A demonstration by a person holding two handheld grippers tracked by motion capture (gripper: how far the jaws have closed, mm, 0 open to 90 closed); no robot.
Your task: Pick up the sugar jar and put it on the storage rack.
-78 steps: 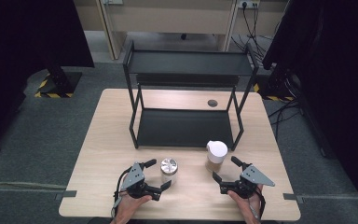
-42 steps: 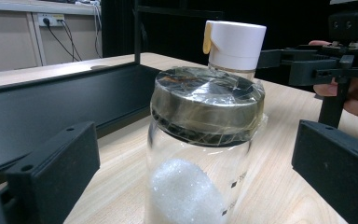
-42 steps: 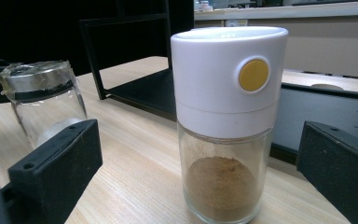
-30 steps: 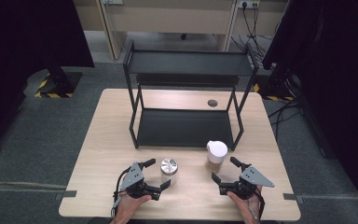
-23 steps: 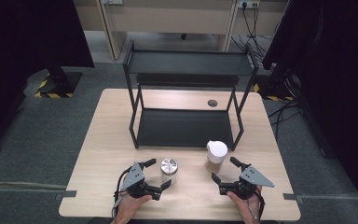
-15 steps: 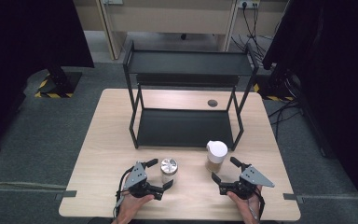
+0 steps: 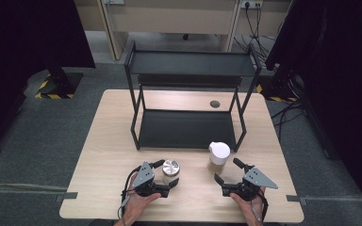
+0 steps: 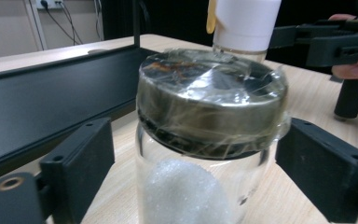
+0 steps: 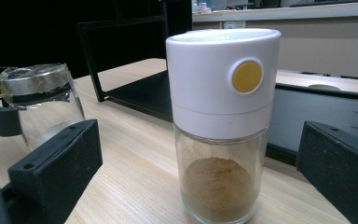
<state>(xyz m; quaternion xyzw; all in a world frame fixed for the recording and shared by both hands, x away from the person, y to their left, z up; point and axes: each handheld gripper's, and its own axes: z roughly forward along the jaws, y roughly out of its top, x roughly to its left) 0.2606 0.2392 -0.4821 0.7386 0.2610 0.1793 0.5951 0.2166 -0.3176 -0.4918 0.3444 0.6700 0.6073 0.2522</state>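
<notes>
A clear glass jar [image 7: 171, 167] with a film-wrapped metal lid and white grains inside [image 8: 209, 116] stands near the table's front. My left gripper [image 7: 168, 173] straddles it. Its jaws have just been closing on the jar, and a narrow gap still shows at each pad [image 8: 81, 158], so it is open. To the right stands a glass spice jar [image 7: 218, 157] with a white cap, a yellow button and brown powder [image 9: 221, 93]. My right gripper [image 7: 226, 170] is open around it, with its jaws far from the glass on both sides.
A black two-tier metal rack [image 7: 188, 70] stands at the middle and back of the wooden table [image 7: 113, 141], its lower shelf just behind both jars. A small dark disc [image 7: 214, 103] lies beside the rack's back right leg.
My left gripper's jaws have drawn in around the metal-lidded jar. The right gripper and both jars have stayed where they were.
</notes>
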